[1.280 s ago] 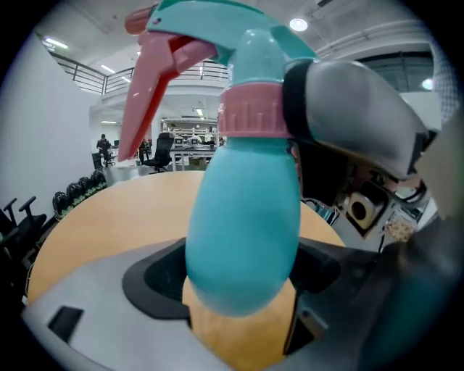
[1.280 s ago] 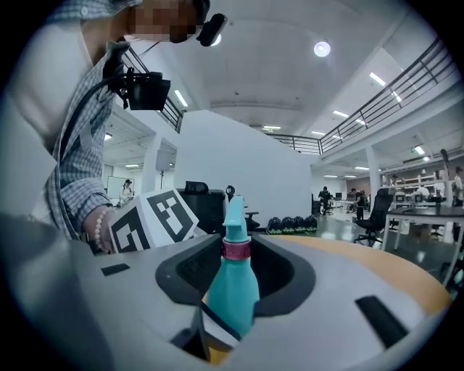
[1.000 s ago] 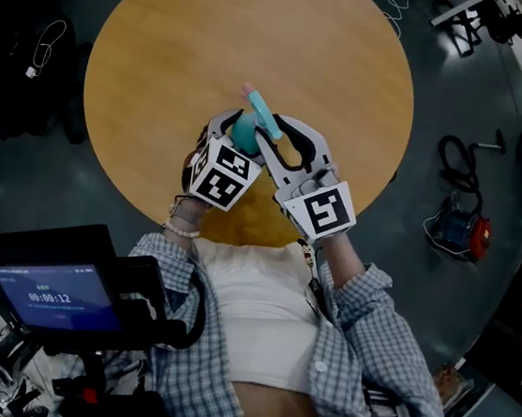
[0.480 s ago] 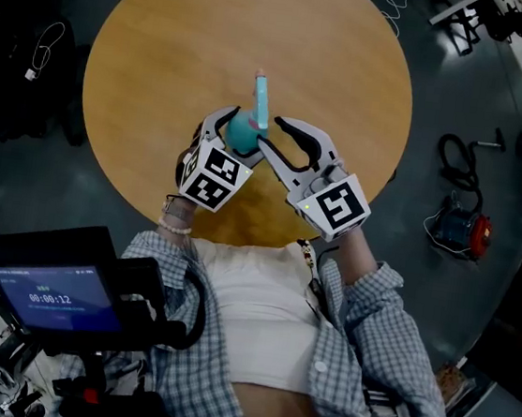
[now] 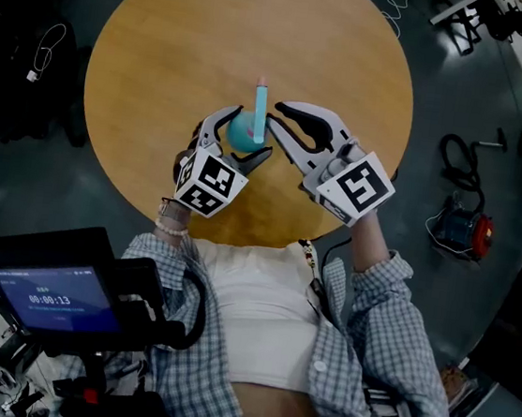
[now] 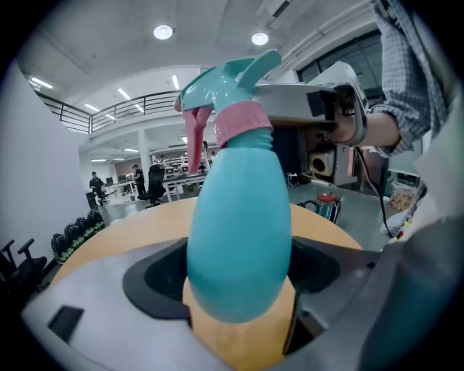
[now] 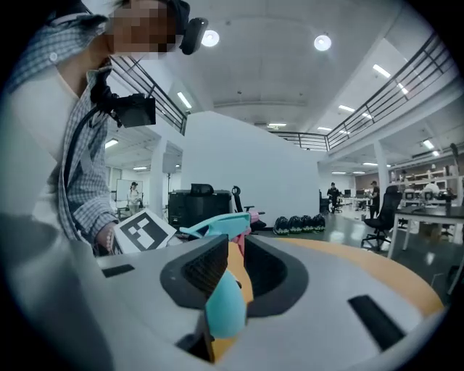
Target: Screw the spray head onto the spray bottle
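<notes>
A teal spray bottle [image 5: 241, 132] stands upright over the round wooden table [image 5: 168, 40], with my left gripper [image 5: 241, 140] shut on its body. In the left gripper view the bottle [image 6: 239, 232] fills the space between the jaws [image 6: 239, 272]. A pink collar [image 6: 243, 122] and the teal spray head [image 6: 221, 81] sit on its neck. My right gripper [image 5: 270, 123] comes in from the right at neck height. Its jaws have just been closing and now pinch the spray head [image 7: 217, 226] at the collar, as the right gripper view [image 7: 230, 269] shows.
The person's torso and checked sleeves are close behind both grippers. A device with a lit screen [image 5: 50, 295] hangs at the lower left. Cables and a red-and-black machine [image 5: 456, 232] lie on the dark floor right of the table.
The spray head's nozzle has swung from up-left to straight away from me. My right gripper has shifted right and slightly up, its jaws narrower. The left gripper has rolled a little.
</notes>
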